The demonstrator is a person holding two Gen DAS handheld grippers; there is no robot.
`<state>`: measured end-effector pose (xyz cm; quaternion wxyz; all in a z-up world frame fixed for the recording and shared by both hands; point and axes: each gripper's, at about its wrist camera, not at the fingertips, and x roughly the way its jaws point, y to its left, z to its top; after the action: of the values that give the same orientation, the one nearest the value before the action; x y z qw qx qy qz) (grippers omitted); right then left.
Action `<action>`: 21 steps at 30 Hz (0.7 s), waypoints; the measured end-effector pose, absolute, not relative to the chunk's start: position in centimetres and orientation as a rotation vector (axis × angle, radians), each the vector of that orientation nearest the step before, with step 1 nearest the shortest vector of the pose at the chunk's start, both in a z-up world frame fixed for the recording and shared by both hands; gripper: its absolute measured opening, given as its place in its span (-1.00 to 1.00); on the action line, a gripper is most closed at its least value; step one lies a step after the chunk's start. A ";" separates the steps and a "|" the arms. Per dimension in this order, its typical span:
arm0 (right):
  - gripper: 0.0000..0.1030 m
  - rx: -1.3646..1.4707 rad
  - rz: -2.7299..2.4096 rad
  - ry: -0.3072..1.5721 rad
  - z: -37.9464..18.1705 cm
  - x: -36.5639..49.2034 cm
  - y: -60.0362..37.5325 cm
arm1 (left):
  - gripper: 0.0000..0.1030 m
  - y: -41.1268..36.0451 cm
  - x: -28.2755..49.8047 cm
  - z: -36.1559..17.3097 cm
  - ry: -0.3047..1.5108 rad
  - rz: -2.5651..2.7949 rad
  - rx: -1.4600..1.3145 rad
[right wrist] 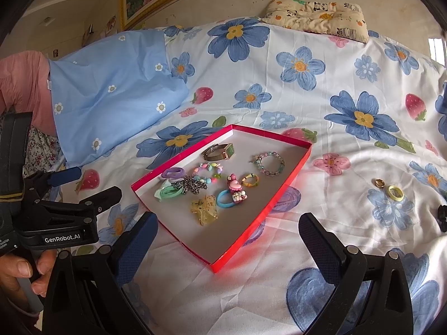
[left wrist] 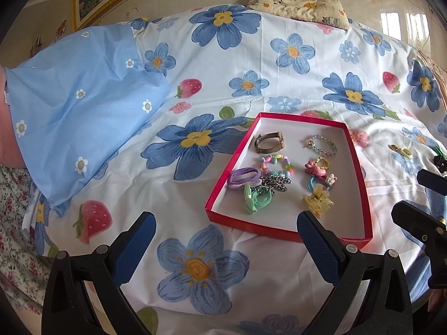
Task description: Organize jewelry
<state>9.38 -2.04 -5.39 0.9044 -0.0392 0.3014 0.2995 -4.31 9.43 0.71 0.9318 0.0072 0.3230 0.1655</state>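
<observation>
A red shallow box [left wrist: 360, 173] [right wrist: 245, 237] lies on the flowered bedsheet. In it are a watch [left wrist: 269, 141] [right wrist: 219, 150], a bead bracelet [left wrist: 321, 145] [right wrist: 269, 162], hair ties, a chain [left wrist: 272, 184], and a yellow hair clip [left wrist: 318, 199] [right wrist: 204, 208]. A gold ring [right wrist: 379, 182] and a yellow ring [right wrist: 395, 192] [left wrist: 405, 152] lie on the sheet right of the box, with a black item [right wrist: 442, 217] further right. My left gripper [left wrist: 226, 234] is open and empty at the box's near left. My right gripper [right wrist: 229, 234] is open and empty over the box's near corner.
A light blue pillowcase [left wrist: 81, 111] lies on the left of the bed. A panda-print cushion [left wrist: 299, 1] sits at the far edge by the wall. The left gripper's body and a hand show at the left of the right wrist view [right wrist: 56, 217].
</observation>
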 end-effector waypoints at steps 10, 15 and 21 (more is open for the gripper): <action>0.97 -0.075 0.625 0.633 -5.7 9.7 -1.9 | 0.99 9.2 -4.0 0.4 0.666 0.339 0.020; 0.97 -0.074 0.626 0.634 -5.8 9.8 -1.9 | 0.99 9.2 -4.0 0.3 0.666 0.339 0.022; 0.97 -0.073 0.628 0.632 -5.9 9.9 -1.8 | 0.99 9.1 -3.7 0.2 0.667 0.336 0.023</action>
<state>9.87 -1.78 -5.88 0.9016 -0.0353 0.3058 0.3039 -3.75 9.07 0.20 0.9310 0.0113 0.3258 0.1643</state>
